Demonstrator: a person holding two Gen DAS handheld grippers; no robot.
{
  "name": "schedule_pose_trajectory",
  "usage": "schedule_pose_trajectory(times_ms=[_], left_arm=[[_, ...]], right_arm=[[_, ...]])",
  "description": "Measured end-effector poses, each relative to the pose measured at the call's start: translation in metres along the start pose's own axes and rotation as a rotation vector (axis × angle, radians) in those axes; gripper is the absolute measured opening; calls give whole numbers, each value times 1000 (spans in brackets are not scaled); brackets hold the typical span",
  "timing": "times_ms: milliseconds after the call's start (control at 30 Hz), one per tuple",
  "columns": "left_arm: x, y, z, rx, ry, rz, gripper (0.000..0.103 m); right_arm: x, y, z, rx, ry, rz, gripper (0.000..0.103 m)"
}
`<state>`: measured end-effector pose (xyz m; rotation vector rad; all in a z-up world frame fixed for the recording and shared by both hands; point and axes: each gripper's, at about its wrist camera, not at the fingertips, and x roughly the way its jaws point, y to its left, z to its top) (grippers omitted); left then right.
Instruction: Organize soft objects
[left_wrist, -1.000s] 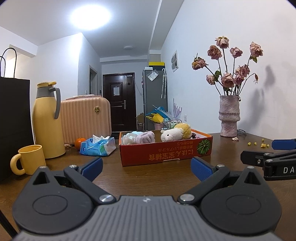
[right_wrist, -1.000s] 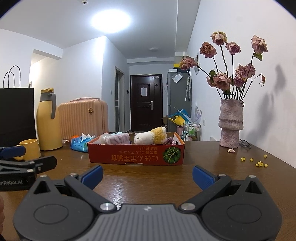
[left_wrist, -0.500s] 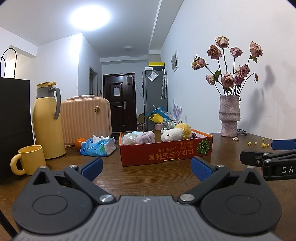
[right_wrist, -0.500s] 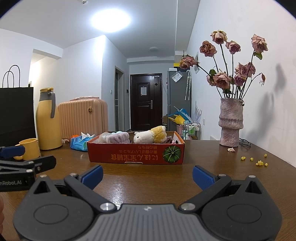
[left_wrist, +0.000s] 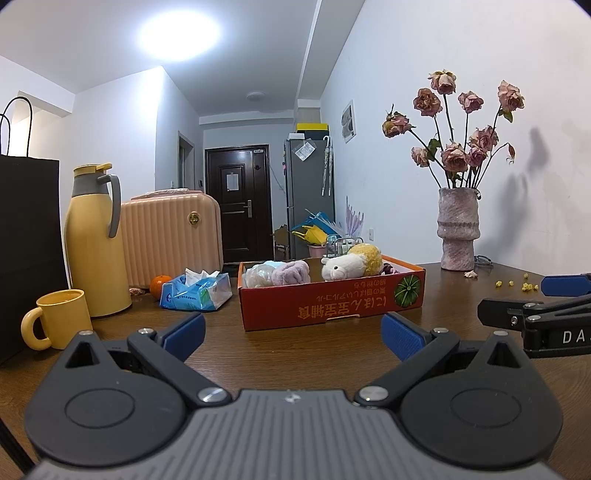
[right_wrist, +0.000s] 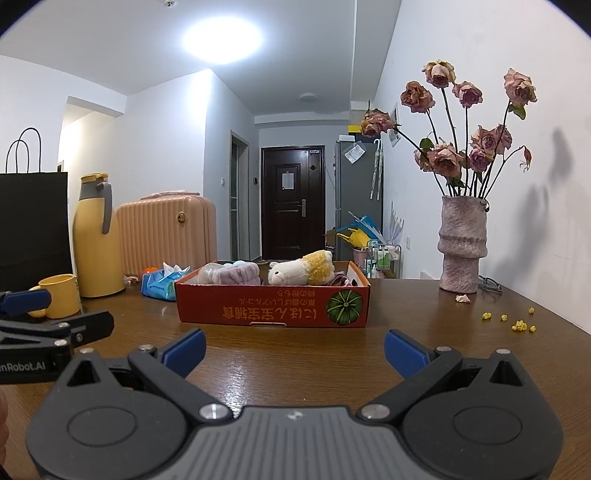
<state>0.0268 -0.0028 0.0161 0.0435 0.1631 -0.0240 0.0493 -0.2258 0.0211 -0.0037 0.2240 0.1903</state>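
- Left gripper (left_wrist: 291, 334), right gripper (right_wrist: 294, 345): both spread wide, empty, low over table (right_wrist: 303, 354).
- Soft toys in red box (right_wrist: 273, 312), frame centre: plush alpaca (right_wrist: 301, 273), purple headband (right_wrist: 243, 277).
- Risk: shallow box sliding under a push; plush squashing, slipping from pinch.

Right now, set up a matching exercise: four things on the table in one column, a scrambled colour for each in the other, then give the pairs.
Things:
1. mug
2. tissue pack
3. cardboard box
4. vase

Colours:
A. red
B. pink
C. yellow
D. blue

Pairs: 1-C, 2-D, 3-A, 4-B
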Motion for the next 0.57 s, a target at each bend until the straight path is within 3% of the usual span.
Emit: schedule_pose_trajectory(times_ms=[567], left_arm=[[9,6,-2,-9,16,-14,103]], right_arm=[[5,0,-2,-1,11,0,103]])
